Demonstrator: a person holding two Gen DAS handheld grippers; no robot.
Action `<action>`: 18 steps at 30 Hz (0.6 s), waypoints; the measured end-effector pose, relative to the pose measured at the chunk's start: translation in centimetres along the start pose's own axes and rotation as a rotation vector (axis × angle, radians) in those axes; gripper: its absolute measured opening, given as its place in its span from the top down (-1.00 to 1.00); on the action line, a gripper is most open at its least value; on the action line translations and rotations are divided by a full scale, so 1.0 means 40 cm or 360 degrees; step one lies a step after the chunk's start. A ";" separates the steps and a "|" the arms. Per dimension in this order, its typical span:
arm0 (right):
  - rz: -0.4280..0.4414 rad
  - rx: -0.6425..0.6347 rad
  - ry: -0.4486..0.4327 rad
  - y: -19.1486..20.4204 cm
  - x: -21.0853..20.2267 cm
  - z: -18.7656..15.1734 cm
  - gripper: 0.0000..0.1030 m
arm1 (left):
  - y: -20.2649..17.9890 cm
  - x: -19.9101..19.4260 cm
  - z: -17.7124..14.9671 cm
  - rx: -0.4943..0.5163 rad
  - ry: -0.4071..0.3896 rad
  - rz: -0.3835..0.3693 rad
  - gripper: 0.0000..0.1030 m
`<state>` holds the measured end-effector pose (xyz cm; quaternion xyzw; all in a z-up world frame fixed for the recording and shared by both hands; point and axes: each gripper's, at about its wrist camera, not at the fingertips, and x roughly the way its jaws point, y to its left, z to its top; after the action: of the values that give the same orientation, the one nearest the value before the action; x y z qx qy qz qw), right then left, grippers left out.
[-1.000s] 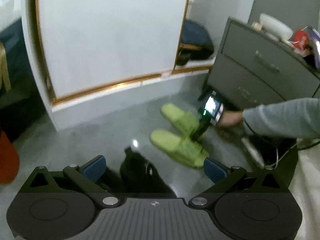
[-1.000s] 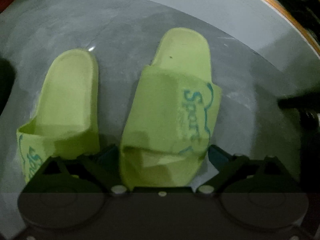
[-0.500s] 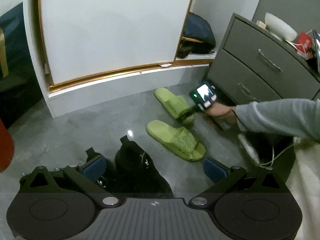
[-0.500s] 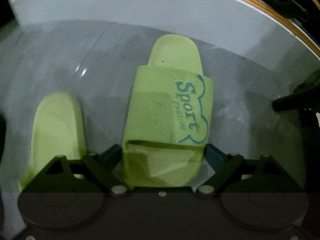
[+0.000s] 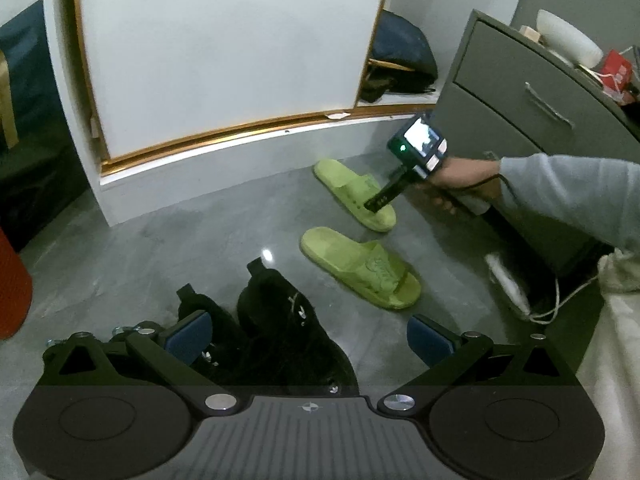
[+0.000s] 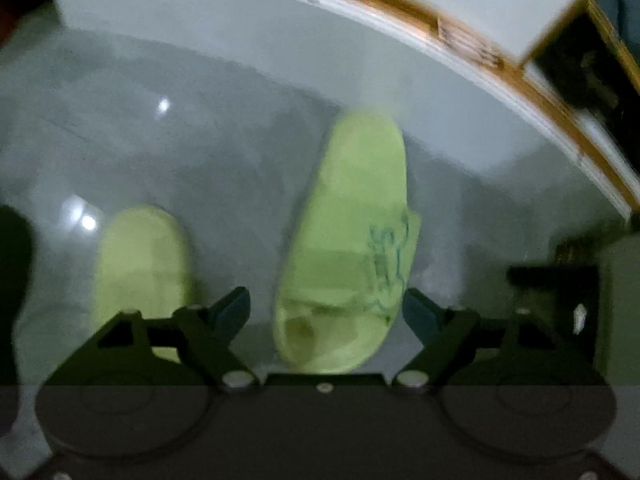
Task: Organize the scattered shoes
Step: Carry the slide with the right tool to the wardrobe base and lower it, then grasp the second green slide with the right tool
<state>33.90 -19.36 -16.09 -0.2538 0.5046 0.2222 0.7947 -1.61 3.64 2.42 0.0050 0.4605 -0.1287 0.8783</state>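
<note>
Two lime-green slides lie on the grey floor, the far slide (image 5: 348,188) by the wardrobe plinth and the near slide (image 5: 360,268) closer to me. My right gripper (image 5: 378,204), held in a hand, hovers over the far slide's strap. In the blurred right wrist view that slide (image 6: 352,240) lies below and between the right gripper (image 6: 326,310) fingers; its jaws are closing, with the pads clear of it. The other slide (image 6: 144,264) lies to the left. My left gripper (image 5: 308,334) stands open above a pair of black sneakers (image 5: 288,328).
A grey drawer cabinet (image 5: 520,92) stands at right, with a white power strip (image 5: 508,280) and its cable at its foot. The white wardrobe door (image 5: 224,60) fills the back, a dark bag (image 5: 400,52) beside it. An orange object (image 5: 12,280) is at far left.
My right gripper has risen away from the far slide, which stays on the floor and looks smaller in its view. The left gripper has held still over the sneakers.
</note>
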 end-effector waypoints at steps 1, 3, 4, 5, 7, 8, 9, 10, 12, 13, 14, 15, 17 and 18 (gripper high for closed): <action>0.0036 -0.0036 -0.0055 0.012 -0.029 -0.008 -0.71 | -0.004 0.000 -0.001 0.0014 -0.0001 -0.0003 -0.99; 0.0087 -0.0061 -0.0114 0.033 -0.053 -0.034 -0.71 | -0.006 0.000 0.000 0.0018 -0.0004 0.0000 -0.99; 0.0123 -0.0060 -0.0142 0.041 -0.064 -0.051 -0.71 | -0.006 0.000 -0.001 0.0020 -0.0007 0.0001 -0.99; 0.0153 -0.0055 -0.0171 0.050 -0.074 -0.070 -0.71 | -0.007 0.000 -0.001 0.0019 -0.0005 -0.0003 -0.99; 0.0178 -0.0009 -0.0247 0.066 -0.088 -0.116 -0.71 | -0.008 0.000 -0.002 0.0016 0.0000 -0.0010 -0.99; 0.0204 0.0036 -0.0300 0.073 -0.094 -0.147 -0.71 | -0.009 0.000 -0.002 0.0016 0.0001 -0.0015 -0.99; 0.0246 0.0082 -0.0347 0.079 -0.098 -0.178 -0.71 | -0.011 -0.001 -0.002 0.0018 -0.0001 -0.0025 -0.99; 0.0267 0.0092 -0.0359 0.081 -0.099 -0.185 -0.71 | -0.011 0.000 -0.002 0.0021 -0.0002 -0.0026 -0.99; 0.0308 0.0077 -0.0379 0.096 -0.095 -0.206 -0.71 | -0.013 -0.002 -0.001 0.0026 -0.0005 -0.0028 -0.99; 0.0314 0.0046 -0.0384 0.109 -0.090 -0.213 -0.71 | -0.013 -0.002 0.000 0.0025 -0.0004 -0.0028 -0.99; 0.0316 0.0005 -0.0388 0.123 -0.088 -0.220 -0.71 | -0.012 -0.001 0.000 0.0022 -0.0001 -0.0029 -0.99; 0.0304 -0.0054 -0.0392 0.139 -0.088 -0.228 -0.71 | -0.012 0.000 0.000 0.0020 0.0002 -0.0029 -0.99; 0.0287 -0.0111 -0.0386 0.157 -0.094 -0.242 -0.71 | -0.009 0.002 0.000 0.0017 0.0009 -0.0031 -0.99; 0.0303 -0.0116 -0.0380 0.158 -0.087 -0.245 -0.71 | -0.010 0.003 0.000 0.0018 0.0010 -0.0030 -0.99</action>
<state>21.92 -20.96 -17.59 -0.2052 0.4199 0.3434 0.8146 -1.62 3.24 2.38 0.0060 0.4624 -0.1397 0.8756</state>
